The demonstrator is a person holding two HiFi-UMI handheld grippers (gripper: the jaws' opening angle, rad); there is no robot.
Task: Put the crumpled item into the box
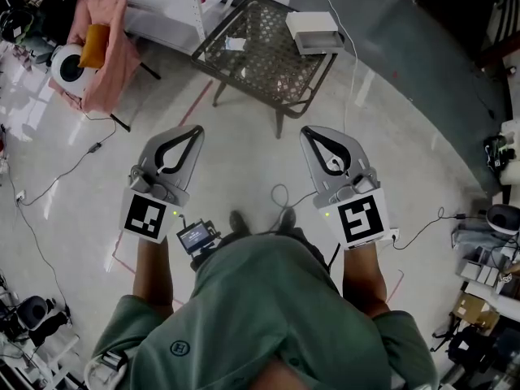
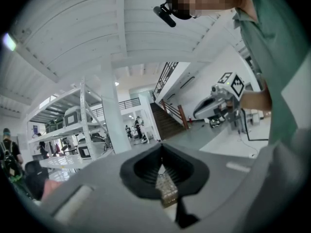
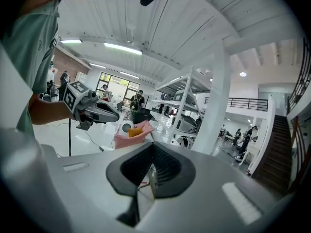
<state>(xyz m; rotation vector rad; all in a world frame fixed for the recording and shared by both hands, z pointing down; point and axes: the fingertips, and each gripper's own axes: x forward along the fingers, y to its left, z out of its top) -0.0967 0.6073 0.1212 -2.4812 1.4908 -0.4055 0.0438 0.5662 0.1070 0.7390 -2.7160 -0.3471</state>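
Observation:
A white box sits at the far right corner of a metal mesh table. On the table's left part lies a small pale crumpled item. I hold both grippers up in front of my body, well short of the table. My left gripper is shut with nothing in it, its jaws meeting in the left gripper view. My right gripper is shut and empty too, jaws together in the right gripper view. Each gripper also shows sideways in the other's view.
A stand draped in pink cloth, with an orange item and a round white device, stands at the far left. Cables run over the pale floor. Gear lies along the right edge. Shelving and people show in the background of both gripper views.

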